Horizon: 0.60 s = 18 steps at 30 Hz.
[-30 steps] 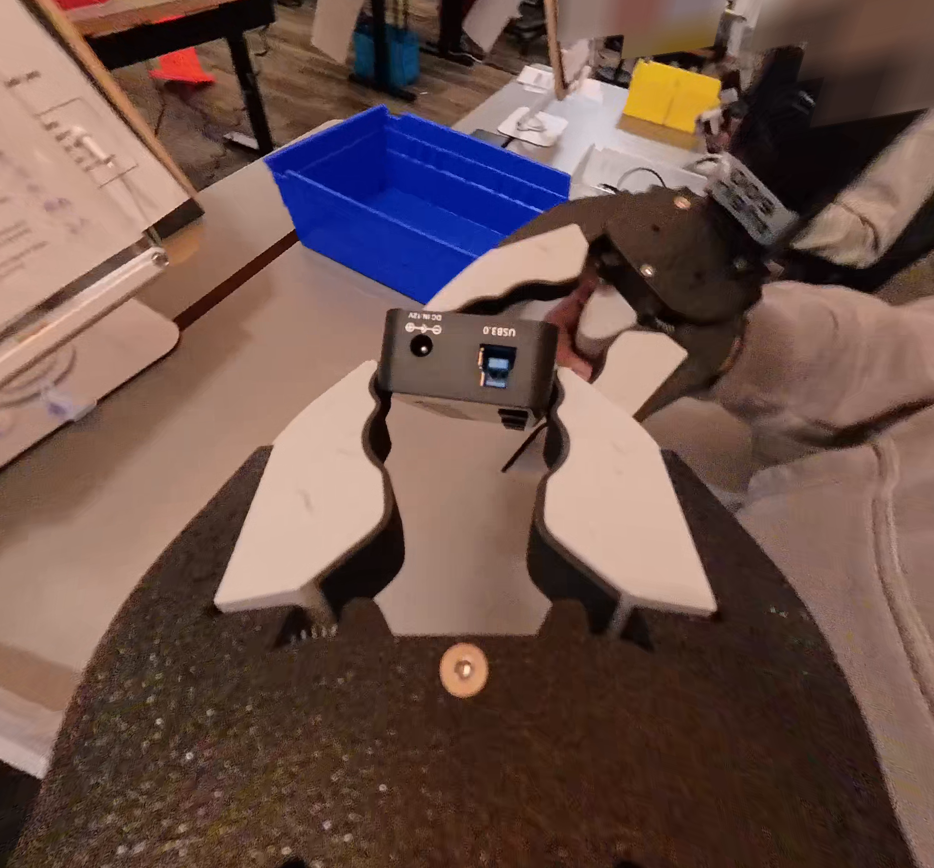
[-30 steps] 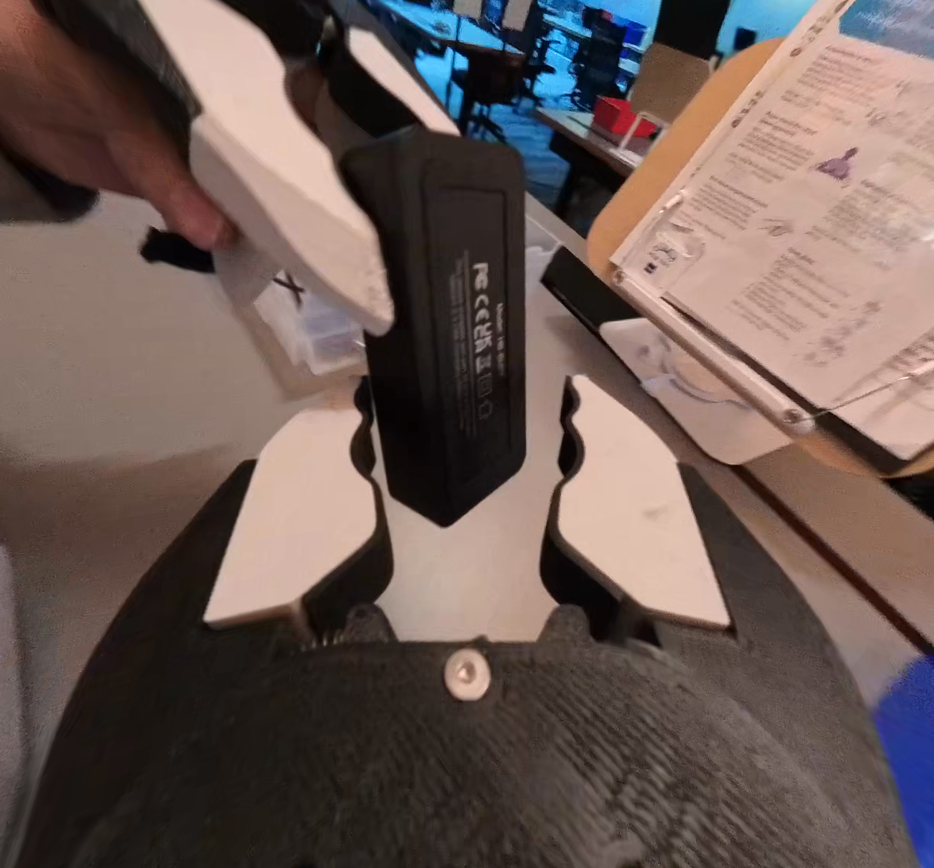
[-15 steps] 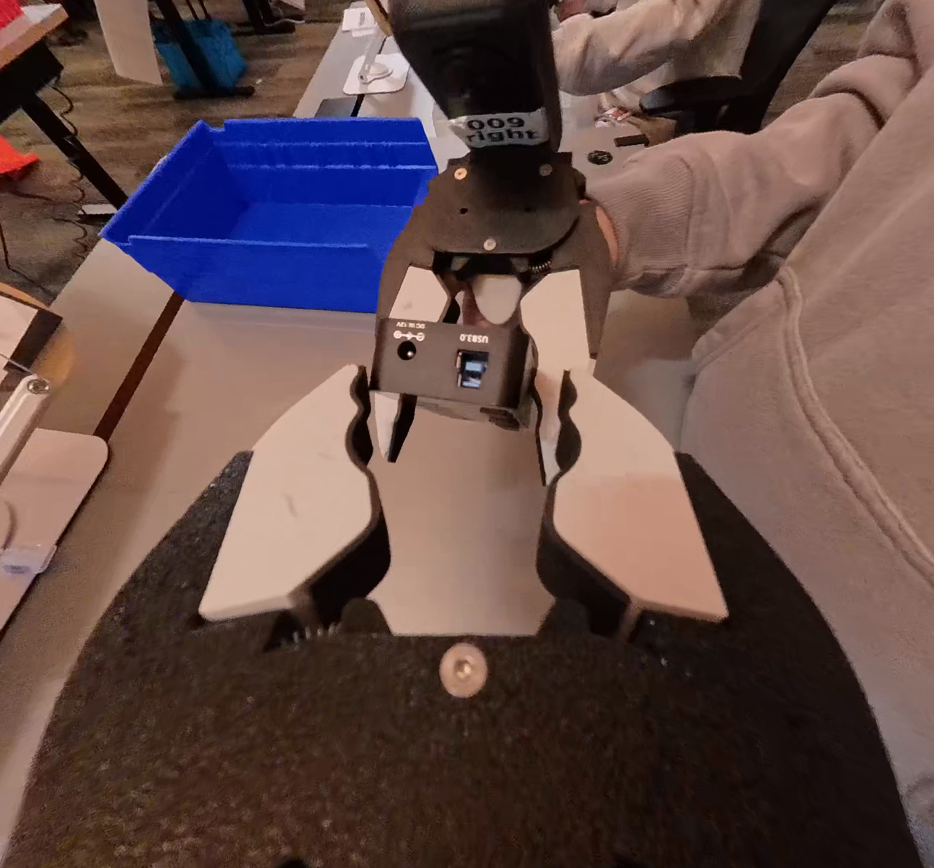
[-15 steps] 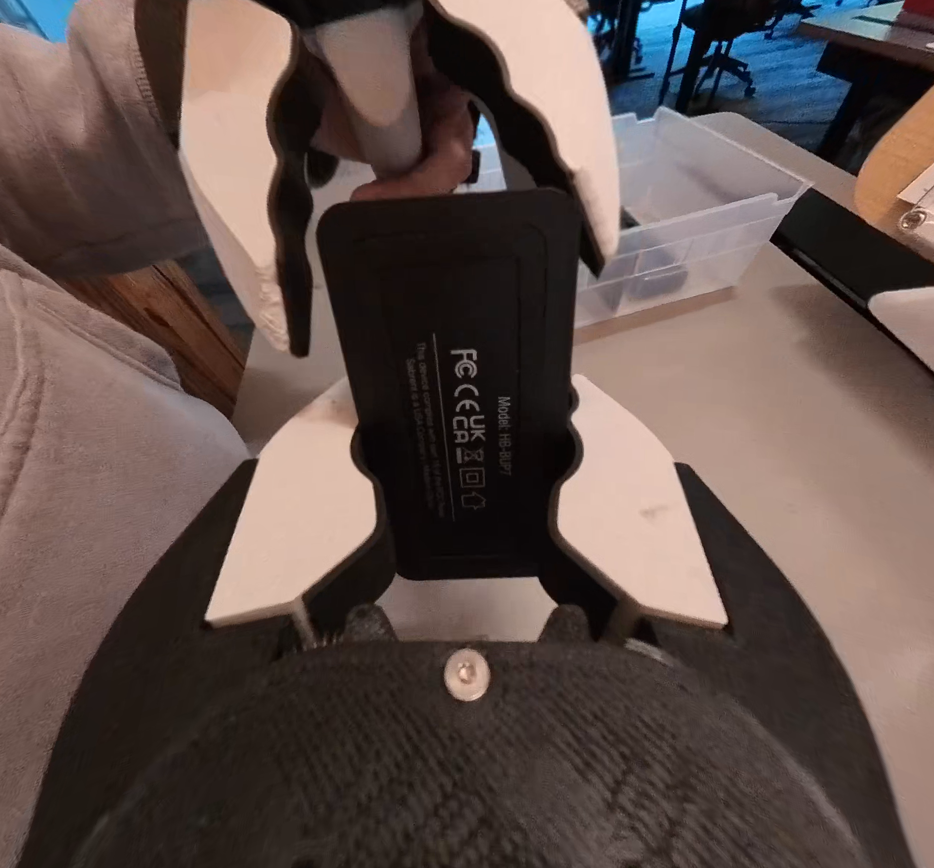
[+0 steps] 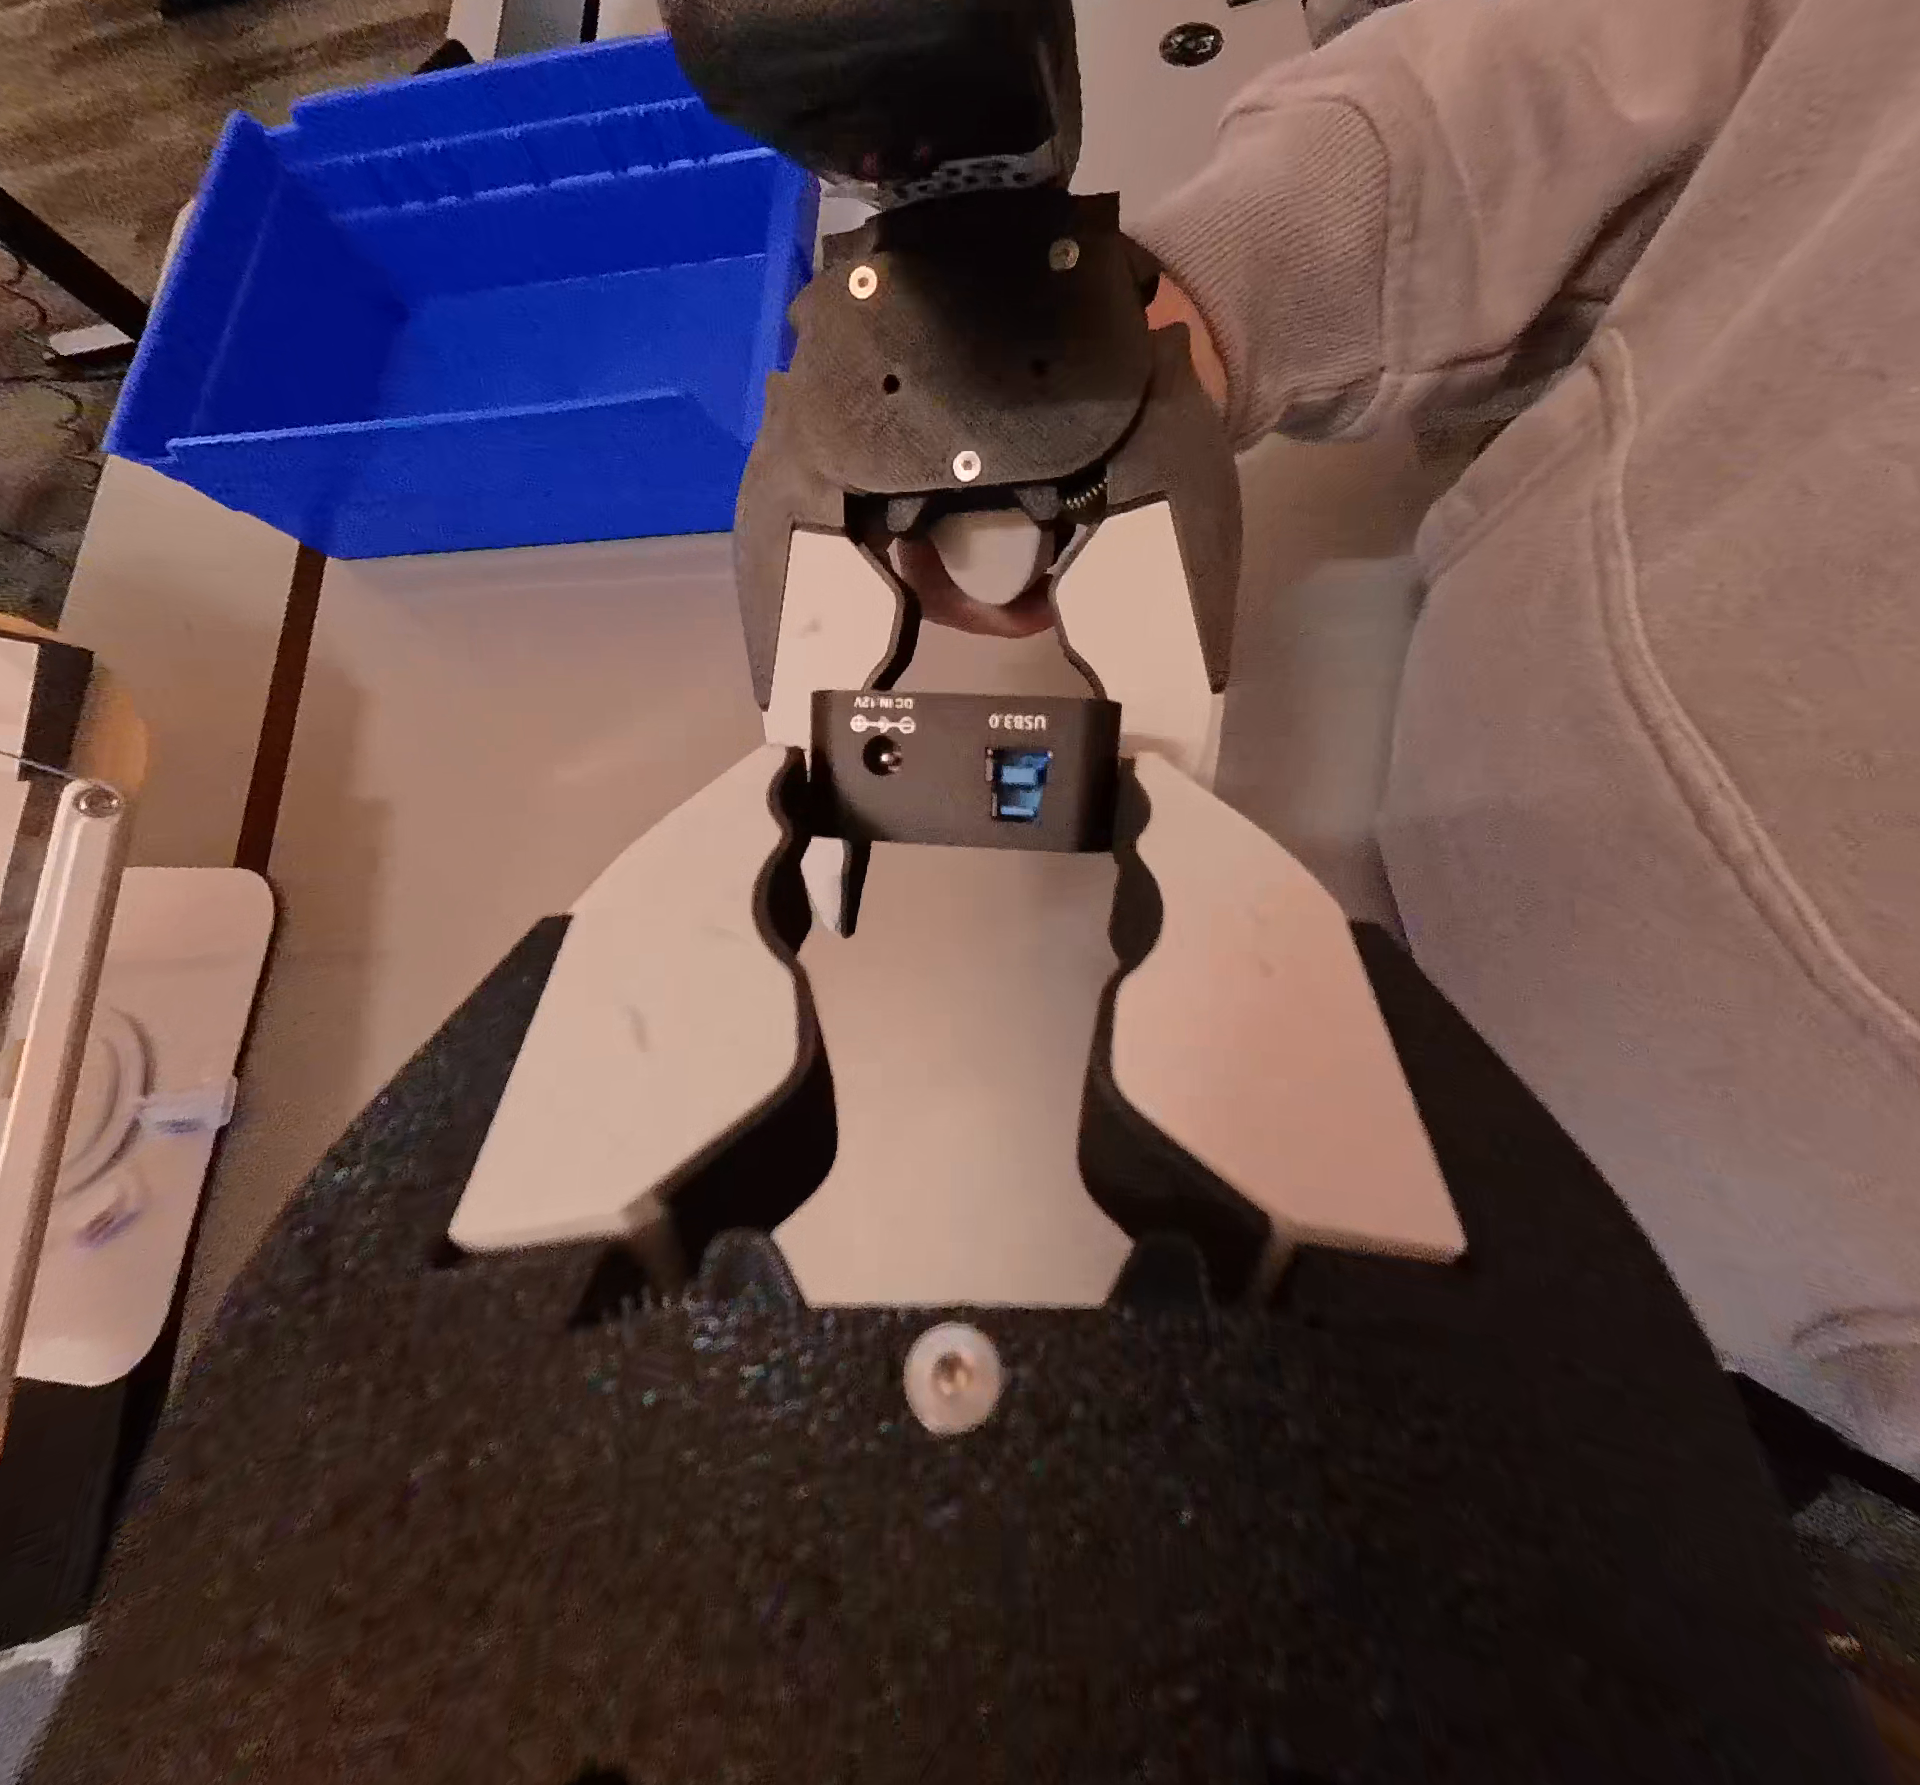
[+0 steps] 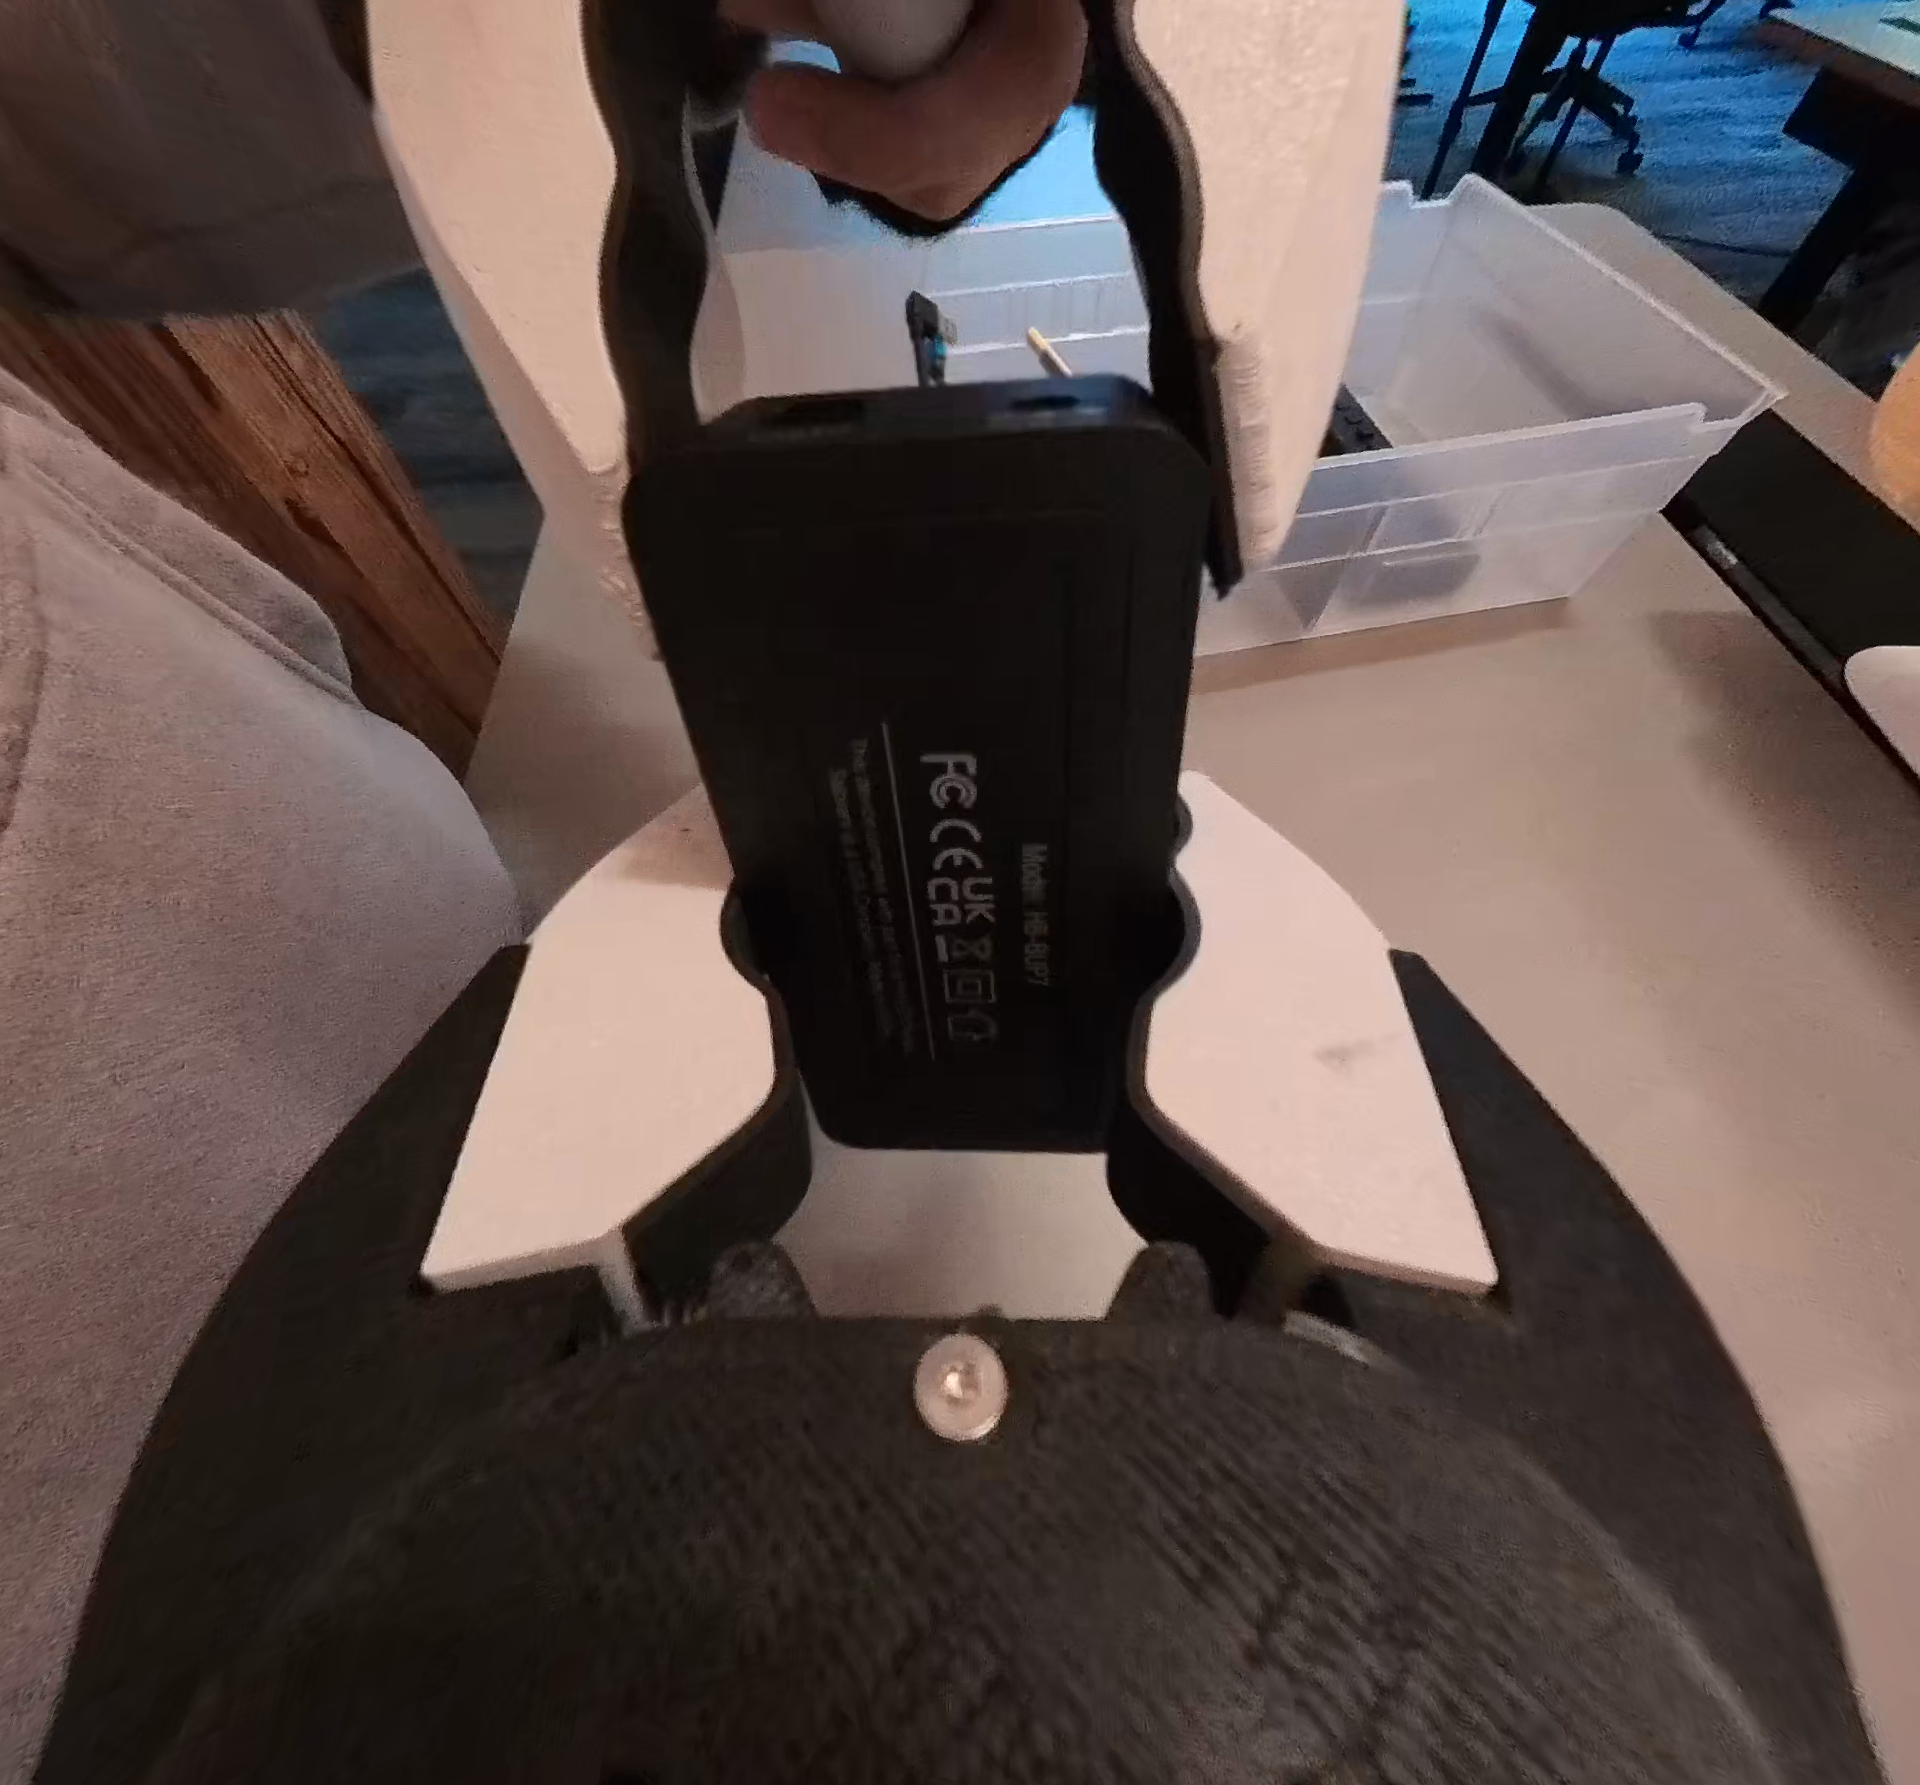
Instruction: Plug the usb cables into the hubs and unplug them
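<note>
Left gripper (image 5: pixel 961 800) fingers pinch black hub (image 5: pixel 964 771) end at 12 o'clock. Right gripper (image 6: pixel 956 914) fingers closed on hub's other end, hub held above table (image 5: pixel 499 717). Blue bin (image 5: pixel 447 322) at 11 o'clock, farther back.

Lighting: warm, dim indoor, overhead; soft shadows under my fingers. Left wrist view: hub (image 5: pixel 964 771) sharp, sleeve (image 5: pixel 1621 385) smeared by blur, edges bowed by wide lens. Right wrist view: hub (image 6: pixel 925 779) slightly soft, near body dark; cold blue cast in background, bin (image 6: pixel 1538 447) hazy, no glare.
</note>
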Each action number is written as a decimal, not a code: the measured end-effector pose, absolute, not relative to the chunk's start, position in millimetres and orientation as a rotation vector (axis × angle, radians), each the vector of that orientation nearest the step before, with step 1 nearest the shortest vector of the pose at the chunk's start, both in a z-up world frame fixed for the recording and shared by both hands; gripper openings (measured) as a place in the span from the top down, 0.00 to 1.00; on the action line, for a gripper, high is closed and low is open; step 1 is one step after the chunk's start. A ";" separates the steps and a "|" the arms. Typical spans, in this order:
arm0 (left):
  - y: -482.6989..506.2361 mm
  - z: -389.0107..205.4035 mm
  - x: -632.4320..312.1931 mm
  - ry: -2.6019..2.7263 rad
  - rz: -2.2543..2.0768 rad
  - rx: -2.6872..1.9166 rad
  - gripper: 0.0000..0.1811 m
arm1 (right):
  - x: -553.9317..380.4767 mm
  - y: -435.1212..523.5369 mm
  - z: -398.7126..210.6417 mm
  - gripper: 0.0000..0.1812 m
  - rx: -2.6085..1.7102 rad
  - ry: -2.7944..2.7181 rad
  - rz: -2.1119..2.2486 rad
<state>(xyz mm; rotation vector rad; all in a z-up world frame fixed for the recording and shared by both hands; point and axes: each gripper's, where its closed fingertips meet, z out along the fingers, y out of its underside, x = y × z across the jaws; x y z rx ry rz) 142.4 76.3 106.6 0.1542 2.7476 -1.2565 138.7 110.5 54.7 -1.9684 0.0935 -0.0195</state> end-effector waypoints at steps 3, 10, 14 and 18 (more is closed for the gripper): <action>71.8 106.1 141.0 2.744 -1.203 0.225 0.70 | 138.3 115.7 65.3 0.58 -1.900 0.101 -0.016; 60.4 107.4 145.3 2.720 -1.217 0.245 0.70 | 146.0 118.8 65.1 0.55 -1.846 0.177 -0.015; 60.0 105.3 144.6 2.733 -1.236 0.241 0.70 | 144.6 116.3 61.4 0.57 -1.870 0.169 -0.036; 58.8 105.5 145.6 2.719 -1.270 0.187 0.70 | 145.2 114.7 62.9 0.58 -1.861 0.160 -0.054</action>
